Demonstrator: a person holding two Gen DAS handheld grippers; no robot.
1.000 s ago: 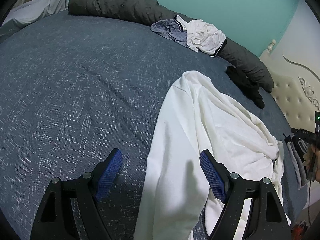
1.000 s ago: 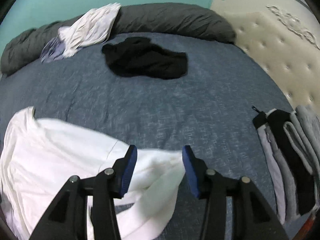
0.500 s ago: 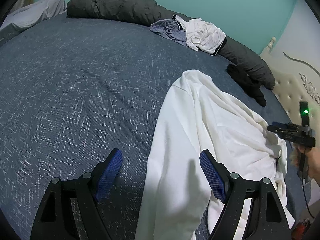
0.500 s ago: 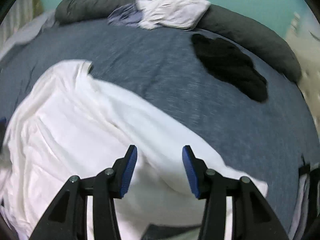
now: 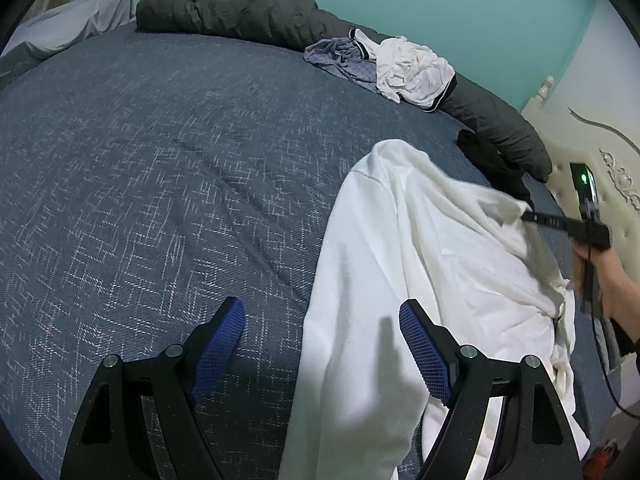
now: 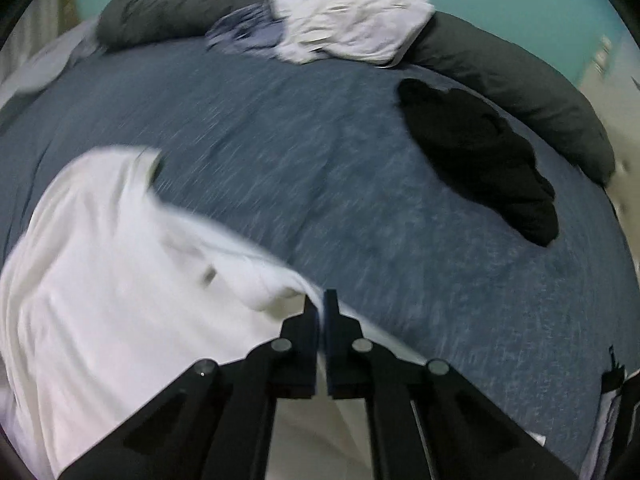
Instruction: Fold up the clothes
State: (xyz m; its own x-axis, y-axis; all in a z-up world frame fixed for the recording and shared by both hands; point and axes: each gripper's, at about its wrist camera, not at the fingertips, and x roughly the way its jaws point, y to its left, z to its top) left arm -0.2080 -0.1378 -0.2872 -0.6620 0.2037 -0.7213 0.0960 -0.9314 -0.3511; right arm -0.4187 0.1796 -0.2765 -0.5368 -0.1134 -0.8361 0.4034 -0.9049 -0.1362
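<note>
Right tongs (image 6: 322,300) pinched tight on the far edge of the crumpled white cotton long-sleeved top (image 5: 420,280), a thin fold of cloth caught between the pads. Left tongs (image 5: 320,344) spread wide and empty, hovering low over the near end of the same top, one blue pad (image 5: 218,344) above the blue-grey woven bed cover (image 5: 160,200), the other above white cloth. Top sprawled across the bed between the two tongs, partly bunched below the right ones.

Likely trouble: only a sliver gripped on the right, so liable to slip free under a pull. Unpinned near end apt to drag along and rumple instead of spreading flat. Beyond the right tongs, black garment (image 6: 480,160) close enough to be swept up; further off, pale crumpled clothes (image 5: 400,68) on the dark grey rolled duvet (image 5: 240,12), safely clear.
</note>
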